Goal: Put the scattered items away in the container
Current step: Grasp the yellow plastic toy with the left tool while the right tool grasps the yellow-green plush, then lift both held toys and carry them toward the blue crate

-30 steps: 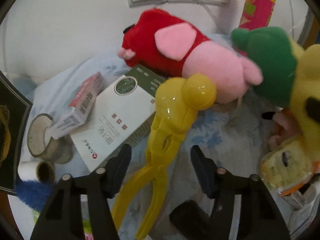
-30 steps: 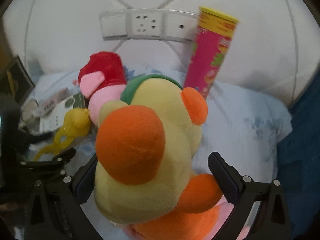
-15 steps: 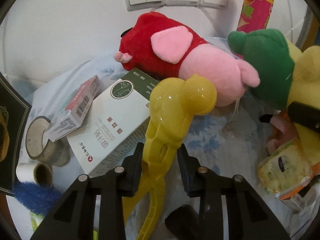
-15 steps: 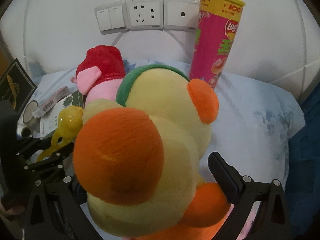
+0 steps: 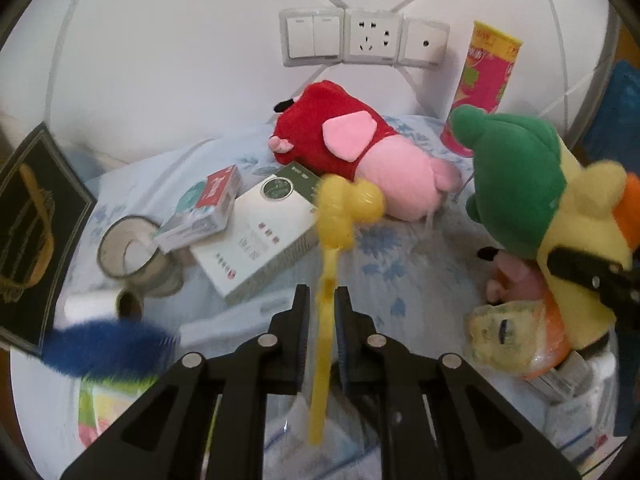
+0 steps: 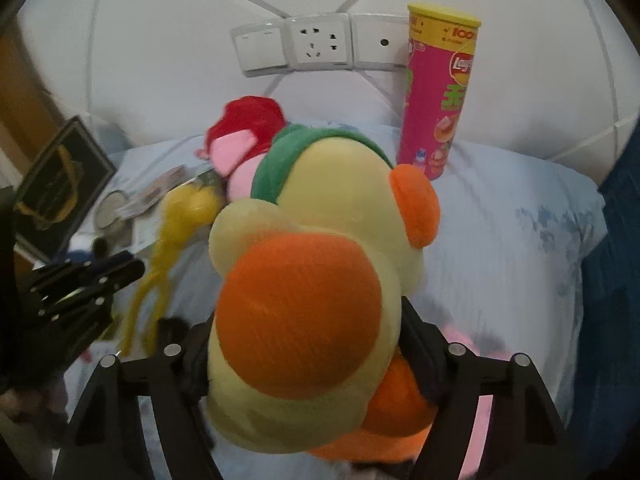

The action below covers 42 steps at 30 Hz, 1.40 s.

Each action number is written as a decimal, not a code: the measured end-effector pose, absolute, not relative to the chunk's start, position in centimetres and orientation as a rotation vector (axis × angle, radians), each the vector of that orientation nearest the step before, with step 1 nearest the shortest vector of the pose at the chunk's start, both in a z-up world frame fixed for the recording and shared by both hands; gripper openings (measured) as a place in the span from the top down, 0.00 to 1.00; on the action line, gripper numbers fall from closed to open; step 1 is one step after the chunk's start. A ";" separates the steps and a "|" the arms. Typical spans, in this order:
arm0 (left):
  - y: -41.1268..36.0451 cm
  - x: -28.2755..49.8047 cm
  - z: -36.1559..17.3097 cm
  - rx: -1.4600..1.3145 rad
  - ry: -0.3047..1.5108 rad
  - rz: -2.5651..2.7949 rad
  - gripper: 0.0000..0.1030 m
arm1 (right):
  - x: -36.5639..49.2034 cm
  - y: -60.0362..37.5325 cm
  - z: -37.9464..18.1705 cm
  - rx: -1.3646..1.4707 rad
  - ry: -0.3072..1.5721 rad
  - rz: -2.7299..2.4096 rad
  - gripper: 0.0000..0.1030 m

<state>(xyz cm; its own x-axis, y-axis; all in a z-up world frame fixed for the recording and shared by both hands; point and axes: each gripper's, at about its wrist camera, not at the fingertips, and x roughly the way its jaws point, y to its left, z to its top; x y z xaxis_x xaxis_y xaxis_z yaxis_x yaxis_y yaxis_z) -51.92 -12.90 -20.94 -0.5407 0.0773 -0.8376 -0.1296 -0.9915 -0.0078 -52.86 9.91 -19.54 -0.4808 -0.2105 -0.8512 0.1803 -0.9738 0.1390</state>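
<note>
Left hand-held gripper [image 5: 322, 312] is clamped narrow on the yellow tongs' [image 5: 340, 216] thin handle, scoop end ahead of it. Right hand-held gripper [image 6: 308, 344] squeezes the plush duck [image 6: 312, 280], which fills its view. Container not visible. Risk: thin handle pivots or slips; plush blocks aim. Chip can [image 6: 438, 96] beyond the duck reads "Lay's".

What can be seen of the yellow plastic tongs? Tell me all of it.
The yellow plastic tongs look glossy and hard: a rounded, ball-shaped scoop head on two long thin handles. The left gripper is shut on the handles, with the head pointing away toward the pink and red plush. The head is motion-blurred and overlaps the white box in the left wrist view; whether it touches the box cannot be told.
</note>
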 end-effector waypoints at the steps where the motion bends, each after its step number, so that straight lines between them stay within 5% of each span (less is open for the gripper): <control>1: -13.0 -50.9 -20.4 -1.431 0.075 2.662 0.88 | -52.1 10.0 -19.1 1.445 -0.065 -2.525 0.31; 11: -12.9 -45.7 -17.9 -1.441 0.096 2.637 0.85 | -43.9 11.3 -15.7 1.372 -0.178 -2.521 0.33; 15: -12.5 -46.4 -18.0 -1.463 0.111 2.643 0.45 | -42.9 13.5 -14.5 1.348 -0.226 -2.574 0.33; 16: -12.3 -46.8 -18.0 -1.456 0.109 2.647 0.42 | -43.1 14.0 -14.4 1.348 -0.235 -2.585 0.33; 36: -7.9 -61.1 -29.0 -1.575 0.229 2.581 0.42 | -54.2 15.7 -21.2 1.365 -0.223 -2.566 0.32; 42: -7.8 -61.4 -29.6 -1.584 0.218 2.588 0.73 | -54.5 15.4 -21.4 1.368 -0.190 -2.566 0.32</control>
